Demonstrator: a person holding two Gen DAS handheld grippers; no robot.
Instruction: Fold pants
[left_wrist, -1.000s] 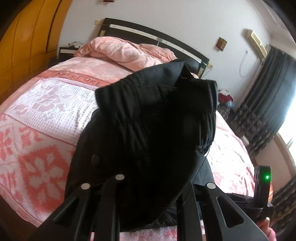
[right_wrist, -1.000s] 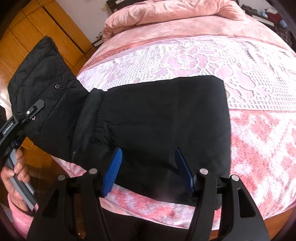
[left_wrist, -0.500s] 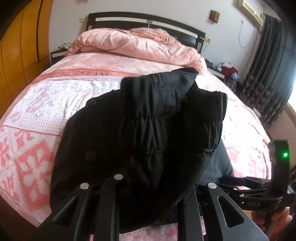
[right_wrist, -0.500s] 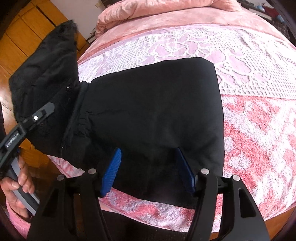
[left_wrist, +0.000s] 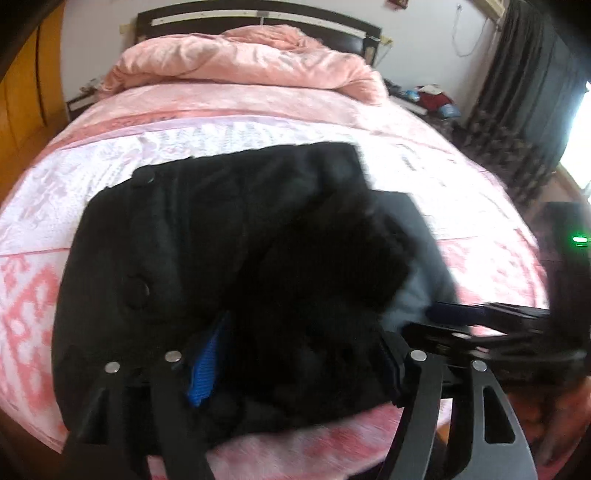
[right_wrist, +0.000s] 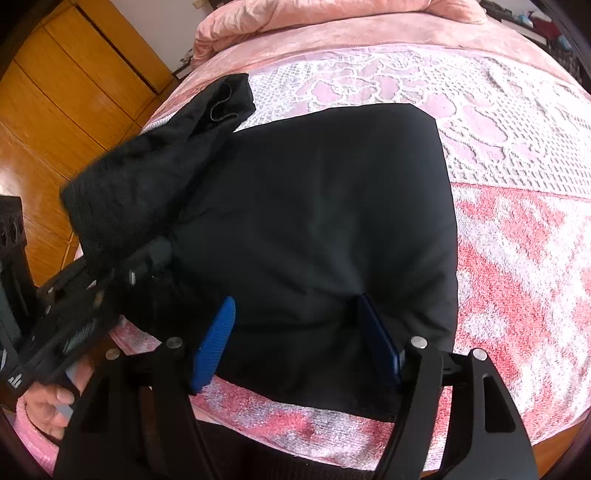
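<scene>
Left wrist view: the black padded fabric pants (left_wrist: 229, 266) fill the middle of the frame, lying on the pink and white patterned bedspread (left_wrist: 55, 206). The left gripper (left_wrist: 299, 365) at the lower edge has just been opening; its blue-padded jaws stand apart with pants cloth bunched between them, no longer pinched. A rumpled pink quilt (left_wrist: 240, 62) lies in the upper centre before the dark headboard (left_wrist: 258, 14). In the right wrist view, the pants (right_wrist: 325, 206) lie flat at centre, one thick fold raised at the upper left. The right gripper (right_wrist: 295, 339) has also been opening, jaws spread, tips resting on the cloth.
</scene>
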